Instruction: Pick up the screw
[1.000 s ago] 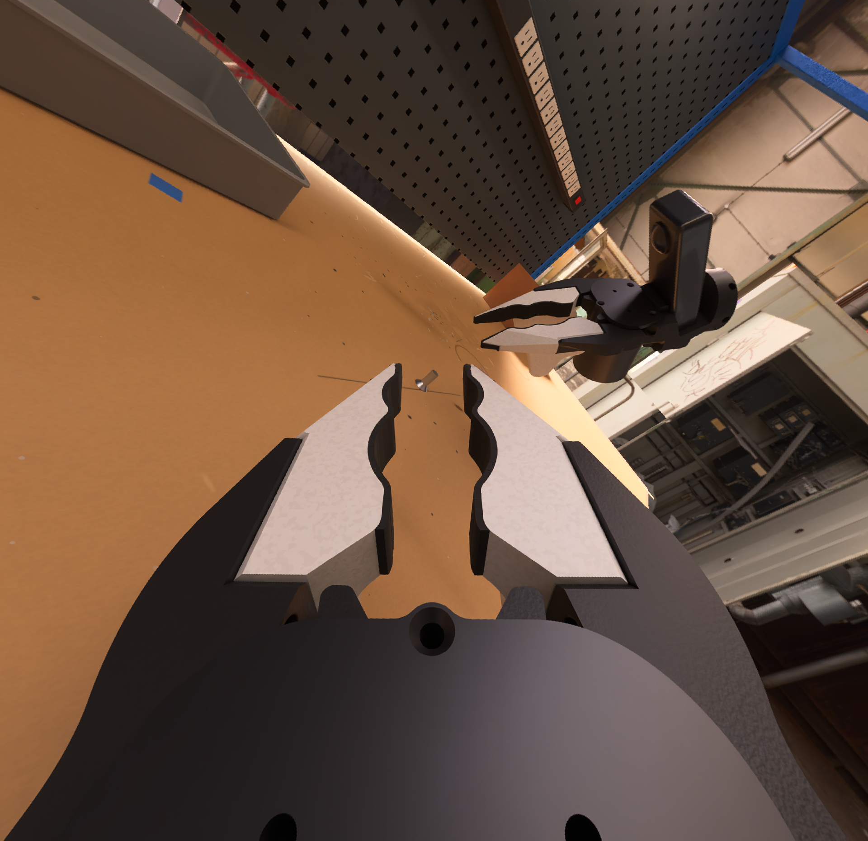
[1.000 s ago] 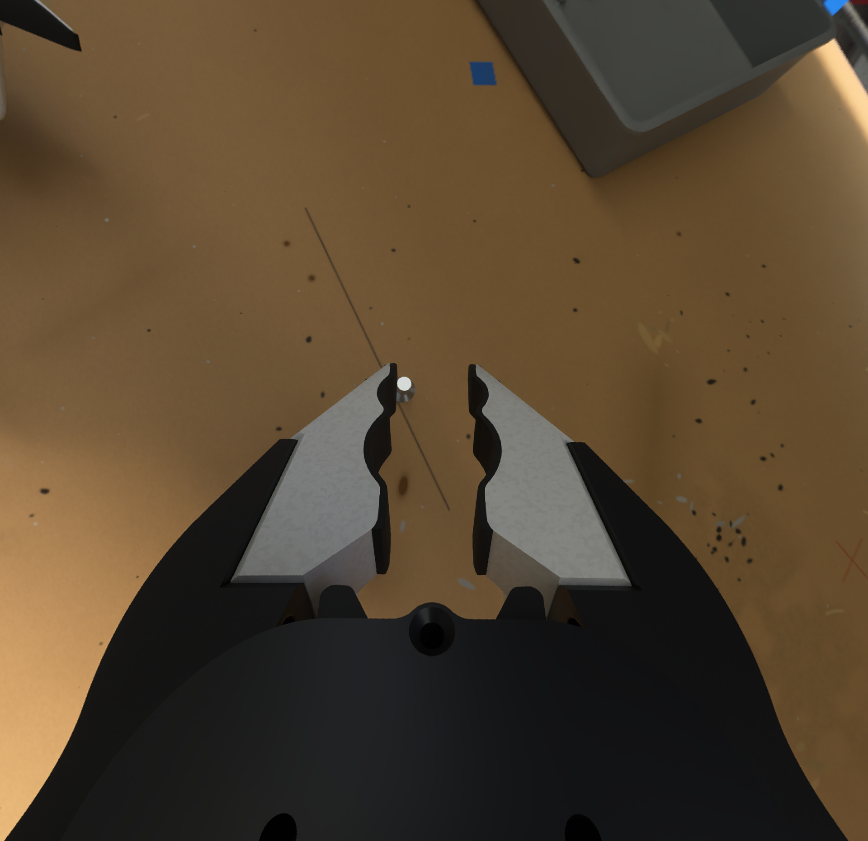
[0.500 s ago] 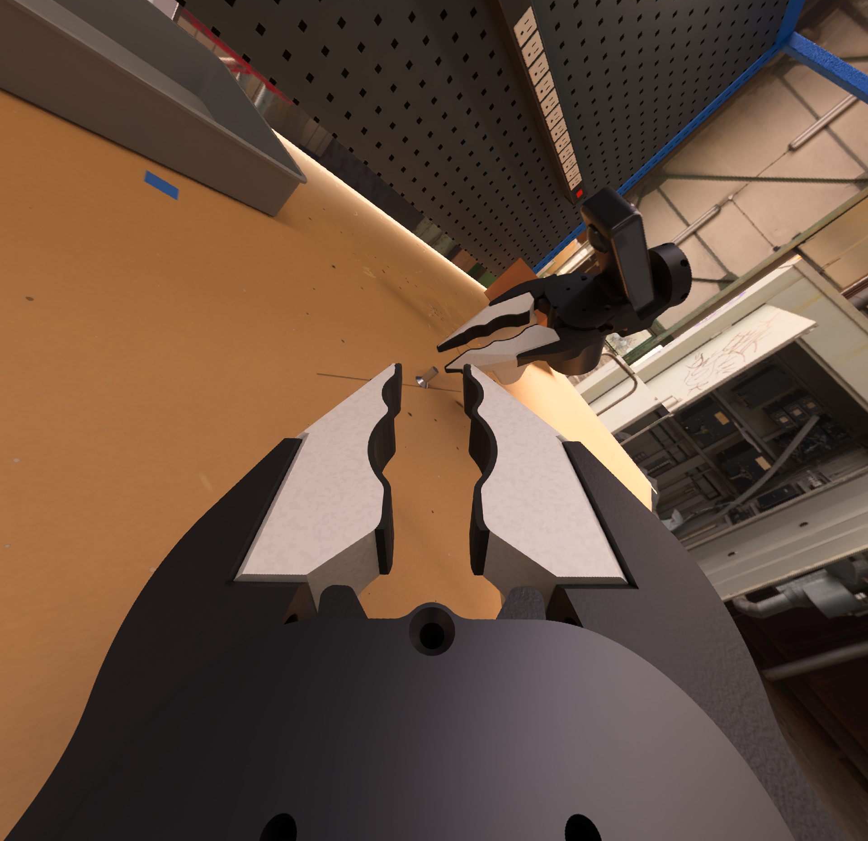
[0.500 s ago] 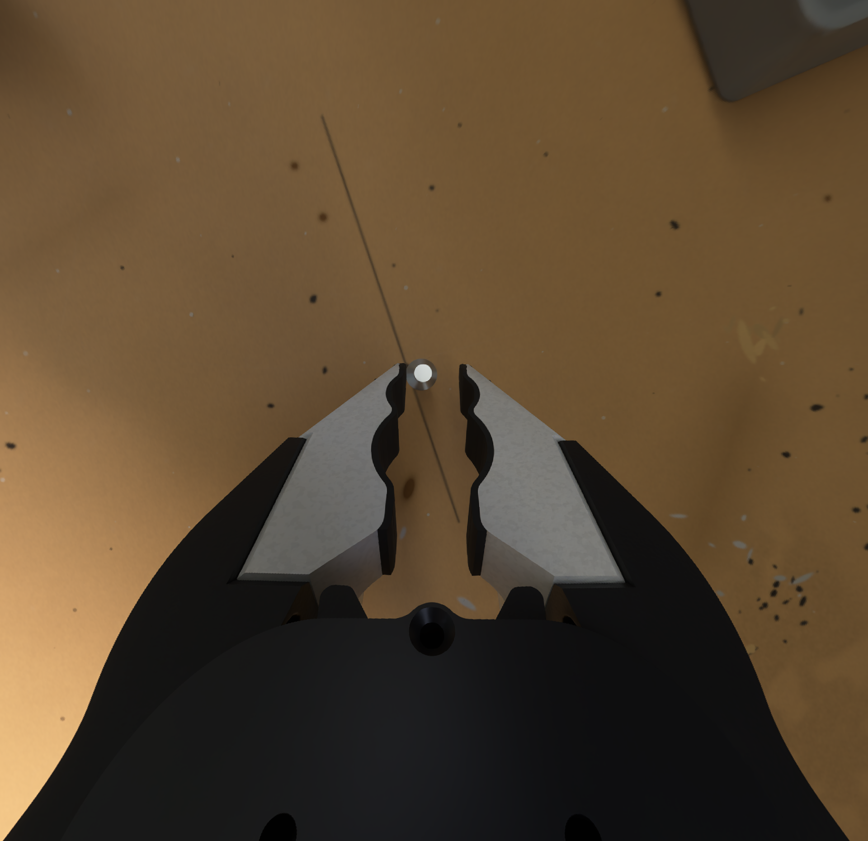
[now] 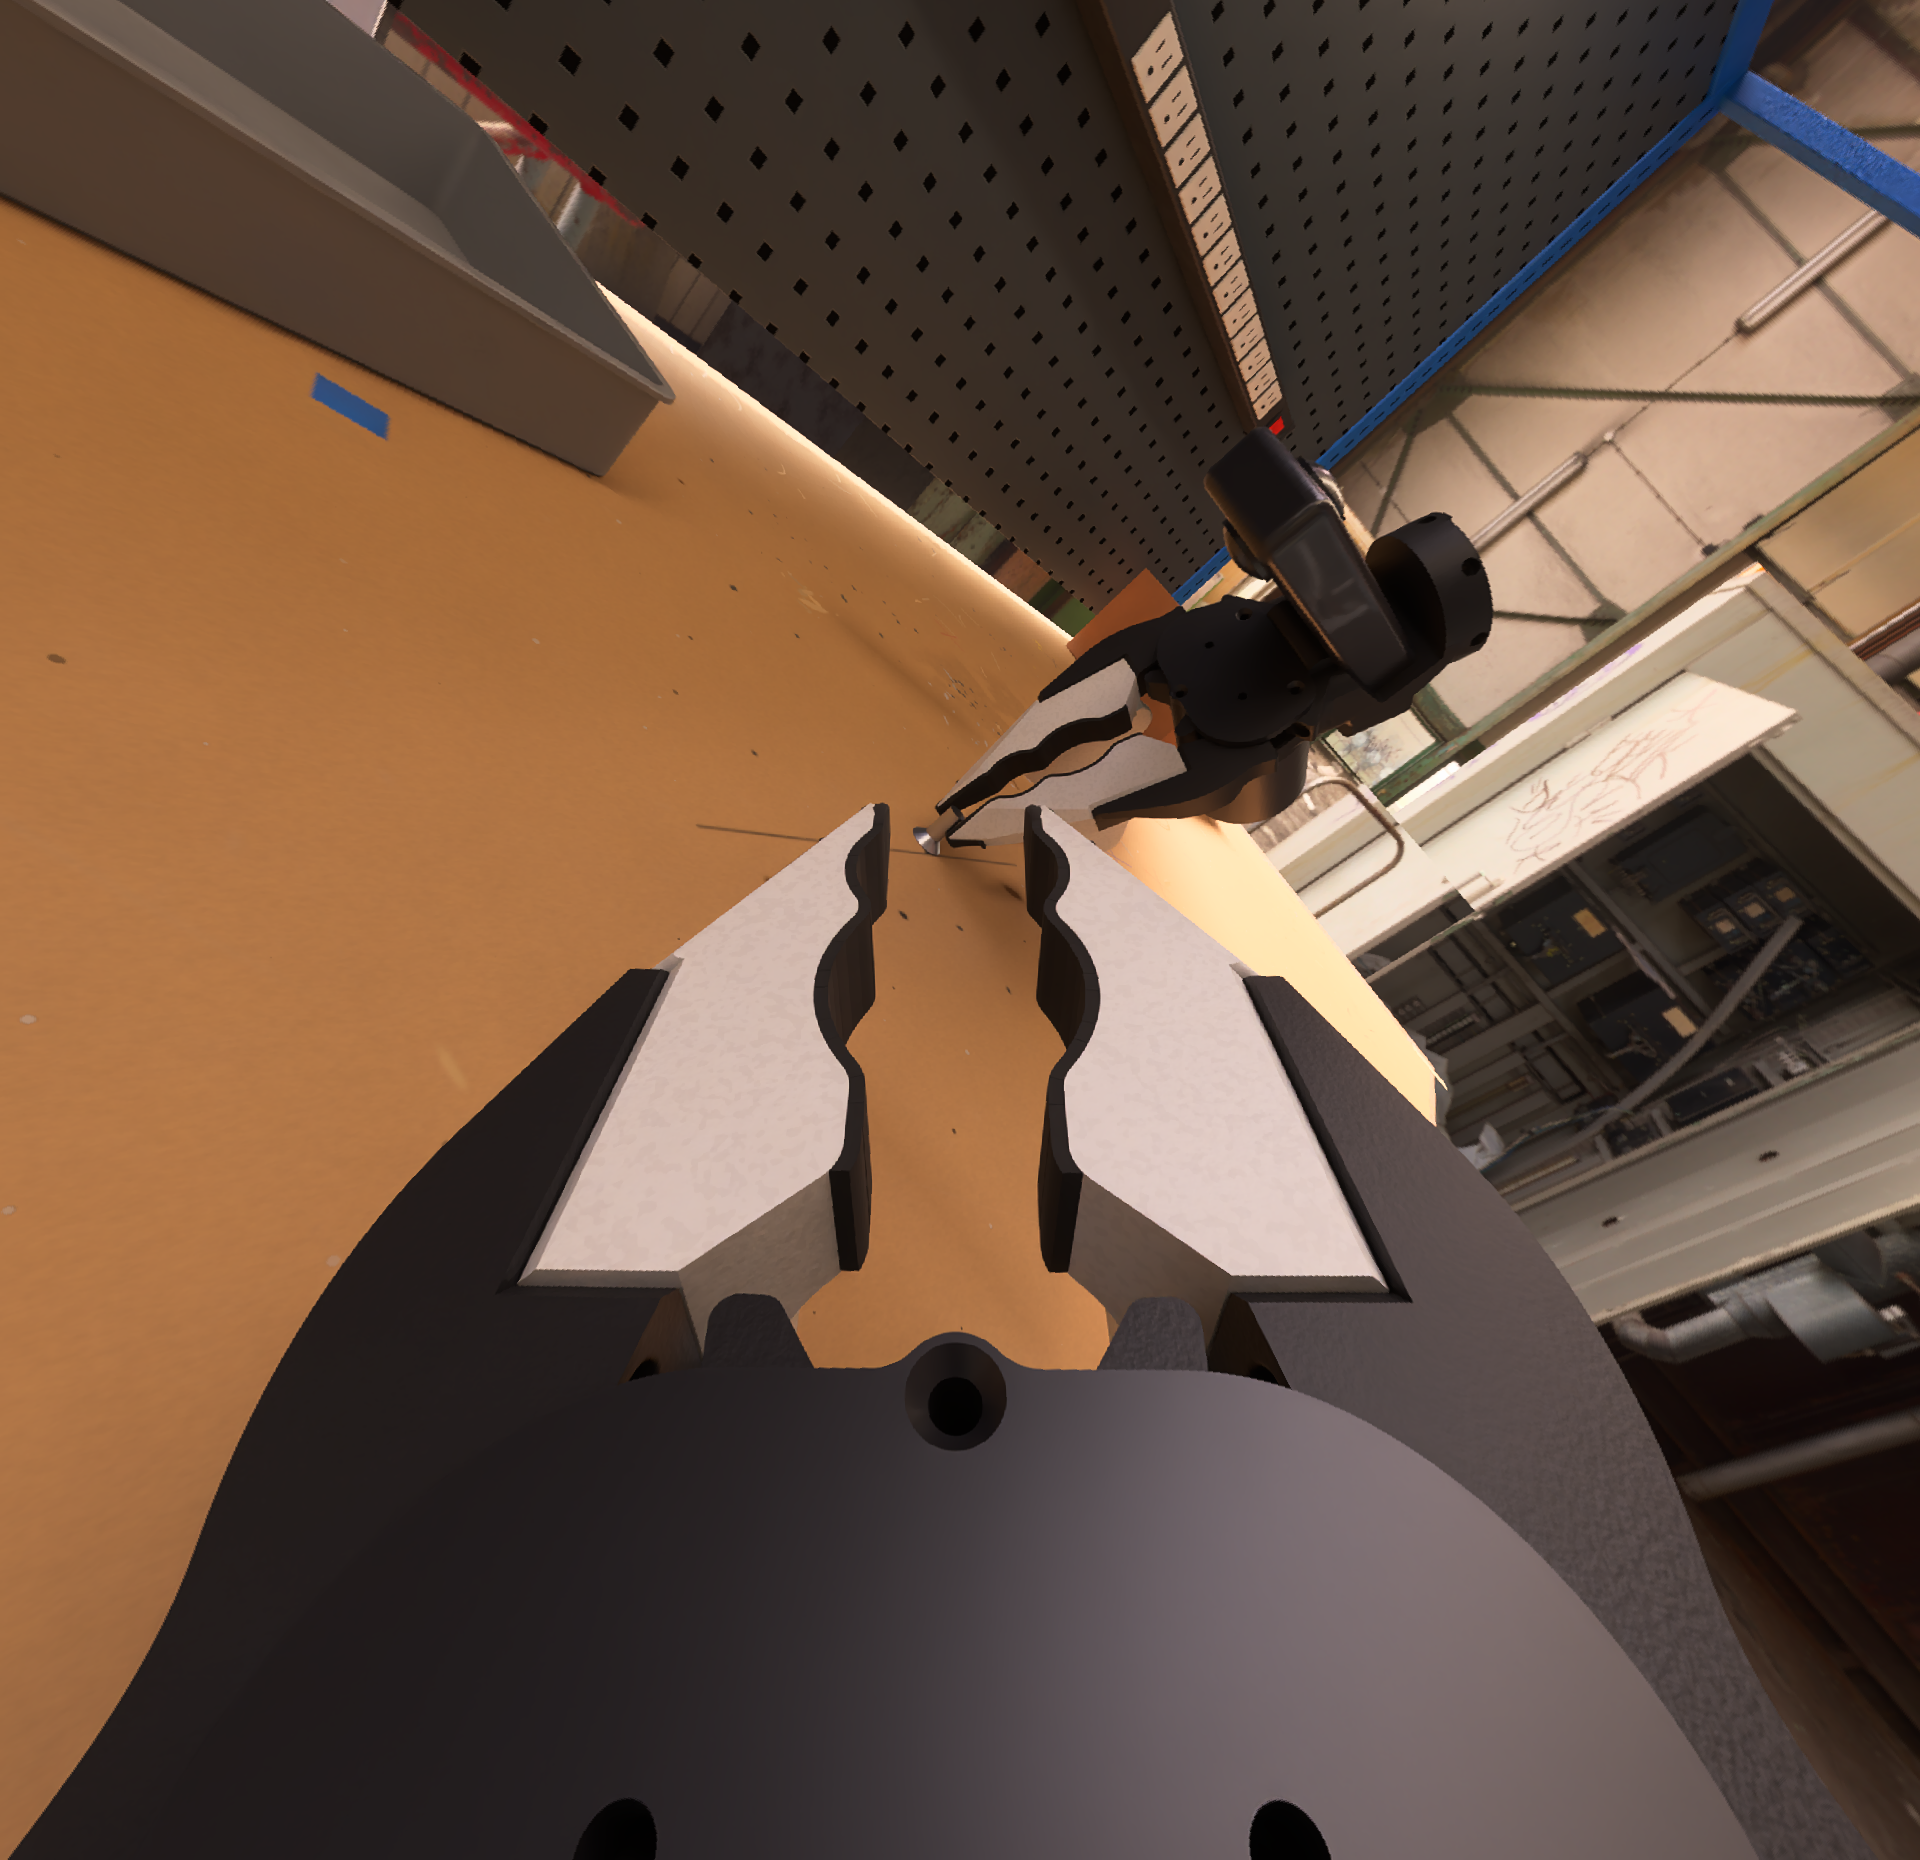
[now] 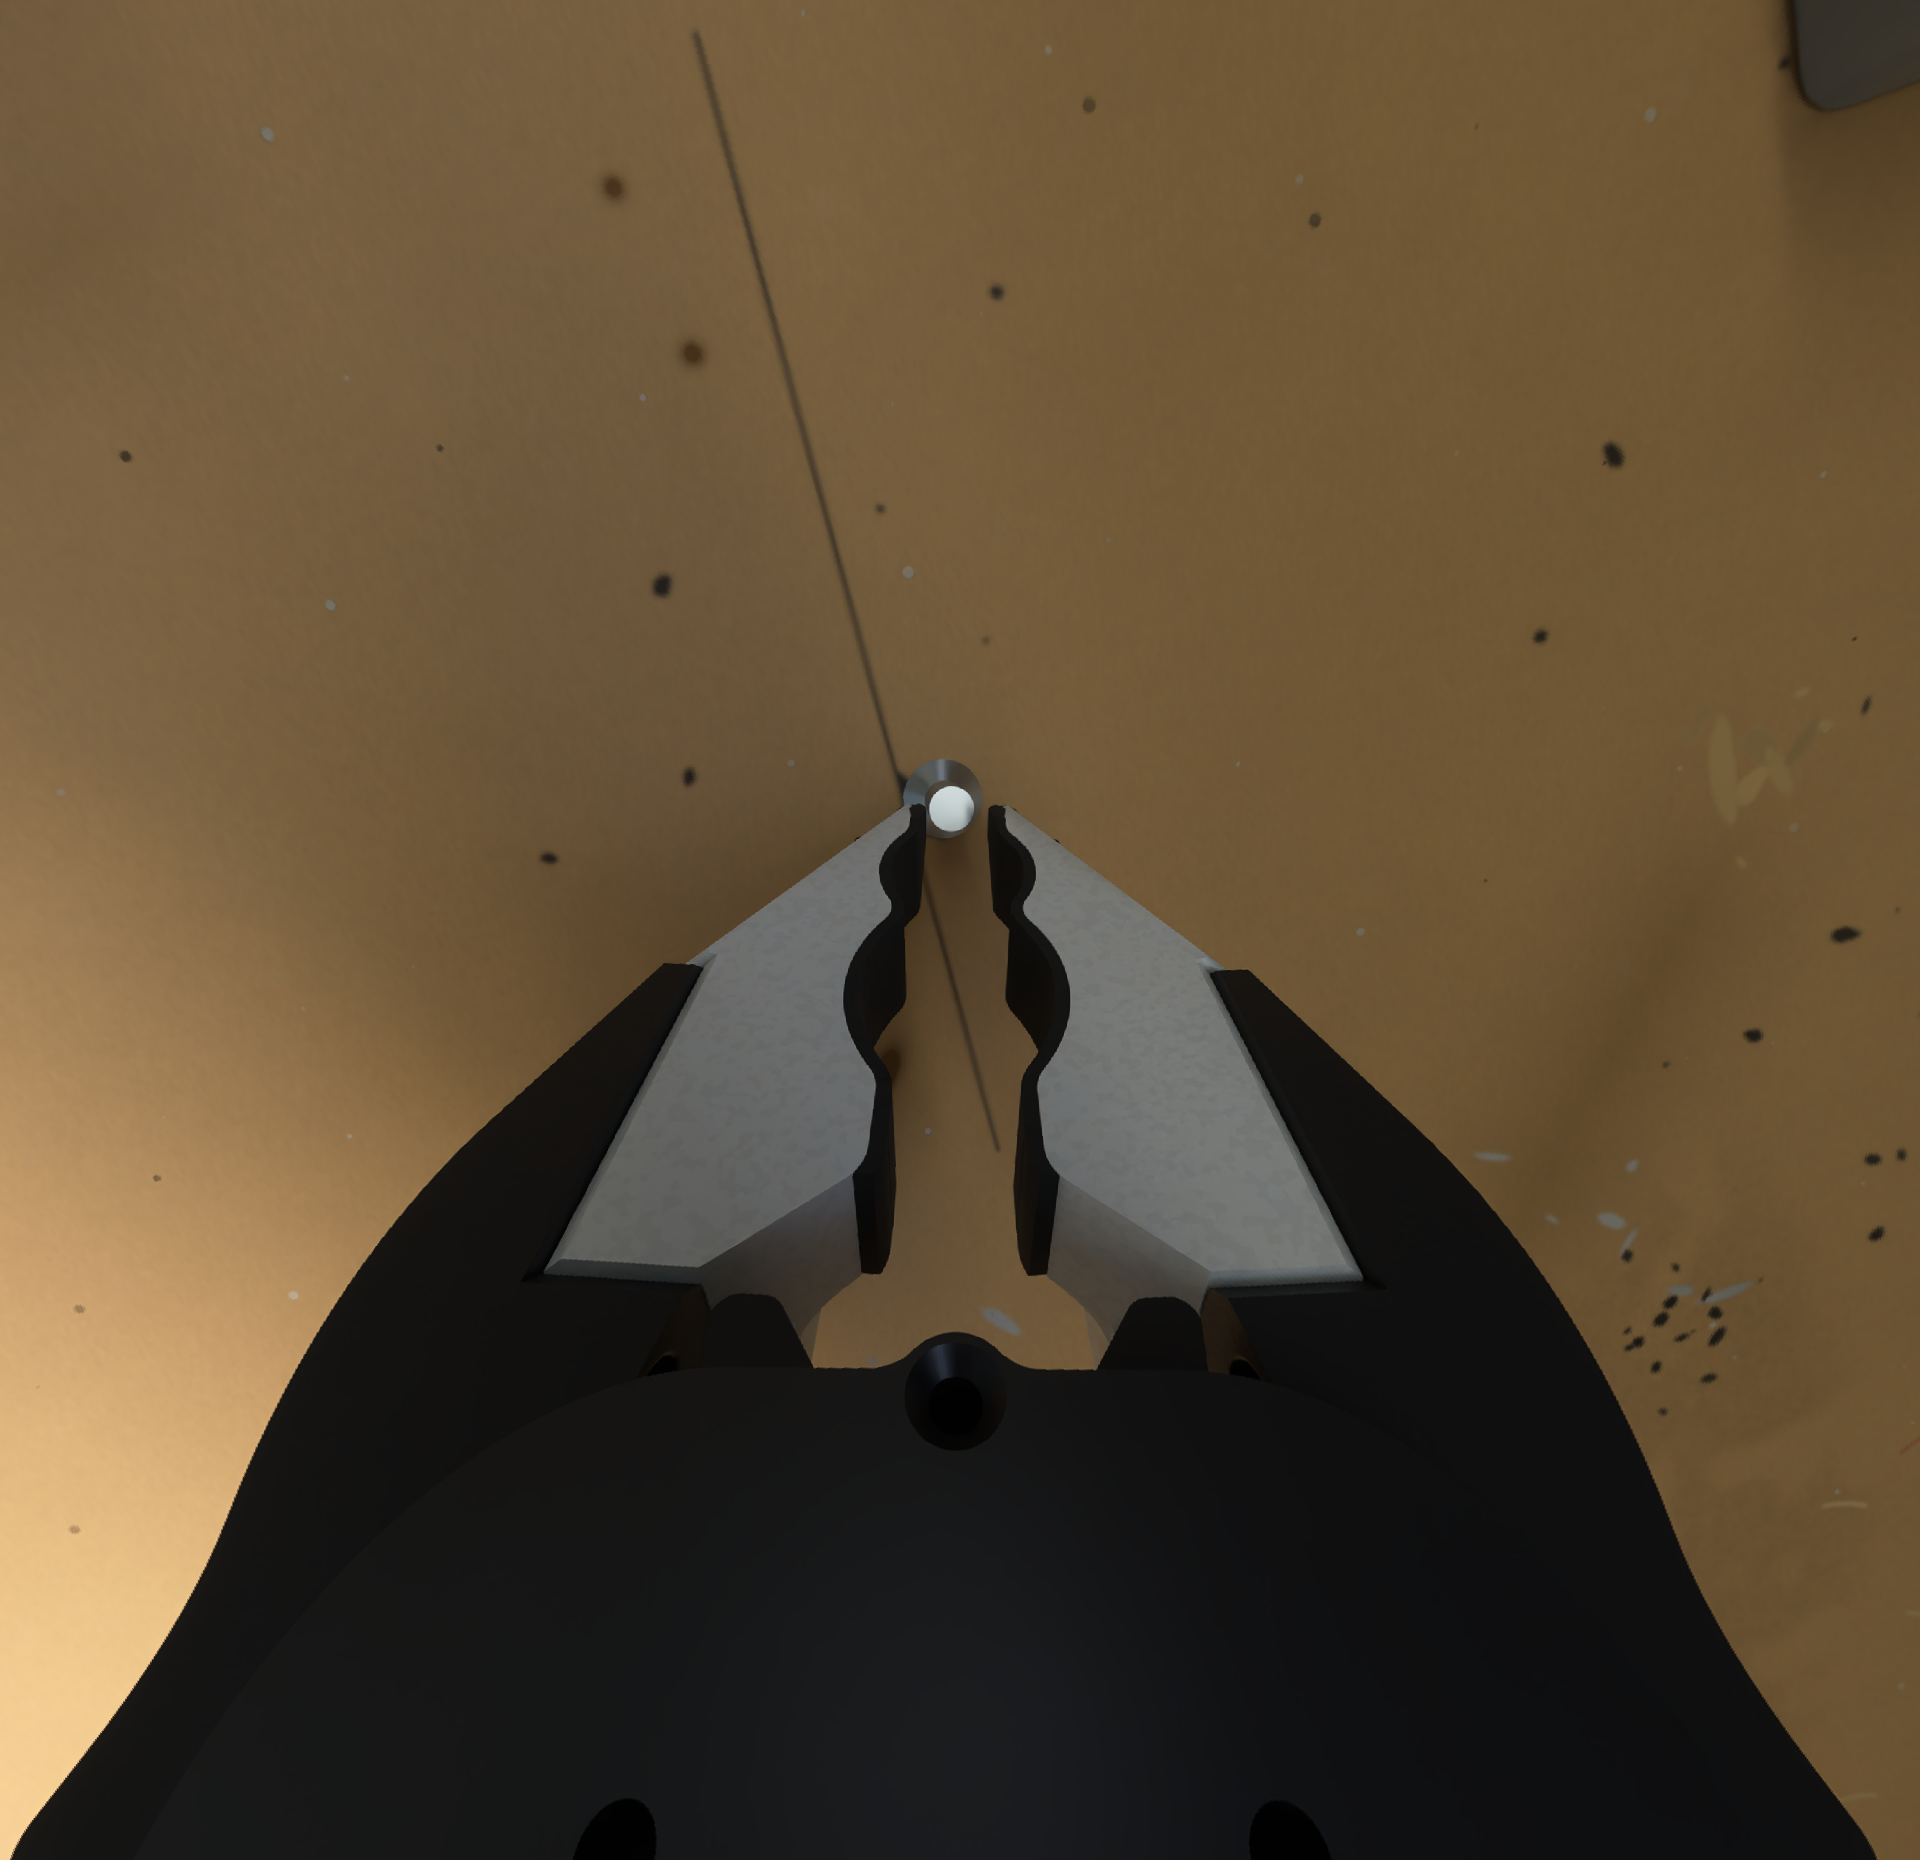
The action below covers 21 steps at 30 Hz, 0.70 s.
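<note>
The right gripper pointed straight down at the speckled brown bench, its jaws narrowed around the little silver screw, which stood on end right at the tips. One tip touched it, a sliver of gap showed at the other, so whether it was truly clamped could not be told. The left gripper hung low over the bench with jaws spread wide and nothing between them, the screw just ahead of its tips.
</note>
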Motion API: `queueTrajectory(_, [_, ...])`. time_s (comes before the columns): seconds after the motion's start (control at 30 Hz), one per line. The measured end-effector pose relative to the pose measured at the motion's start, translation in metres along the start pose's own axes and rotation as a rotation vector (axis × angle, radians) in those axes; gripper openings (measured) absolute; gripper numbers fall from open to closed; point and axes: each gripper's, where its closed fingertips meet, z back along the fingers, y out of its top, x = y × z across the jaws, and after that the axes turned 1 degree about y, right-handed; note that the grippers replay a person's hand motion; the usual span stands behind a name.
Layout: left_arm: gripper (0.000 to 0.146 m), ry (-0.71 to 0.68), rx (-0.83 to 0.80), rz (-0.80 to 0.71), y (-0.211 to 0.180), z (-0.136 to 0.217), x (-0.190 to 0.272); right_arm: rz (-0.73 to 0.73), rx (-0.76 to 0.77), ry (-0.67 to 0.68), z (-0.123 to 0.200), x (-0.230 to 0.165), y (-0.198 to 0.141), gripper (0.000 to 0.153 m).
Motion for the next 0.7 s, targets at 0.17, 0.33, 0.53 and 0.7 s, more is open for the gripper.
queueTrajectory(0.17, [0.026, -0.003, 0.002, 0.002, 0.0003, 0.0004, 0.0003, 0.007, -0.028, 0.02, -0.0031, -0.002, -0.0022, 0.01])
queueTrajectory(0.33, [0.026, -0.003, 0.001, 0.001, 0.0001, 0.0003, 0.0003, 0.008, -0.037, 0.029, -0.0039, -0.0034, -0.0009, 0.007])
queueTrajectory(0.53, [0.026, -0.003, 0.002, 0.002, 0.0003, 0.0004, 0.0002, 0.007, -0.027, 0.039, -0.0044, -0.0067, 0.0009, 0.007])
queueTrajectory(0.7, [0.025, -0.002, 0.002, 0.002, 0.0004, 0.0003, 0.0, 0.005, -0.012, 0.04, -0.0033, -0.0087, 0.003, 0.007])
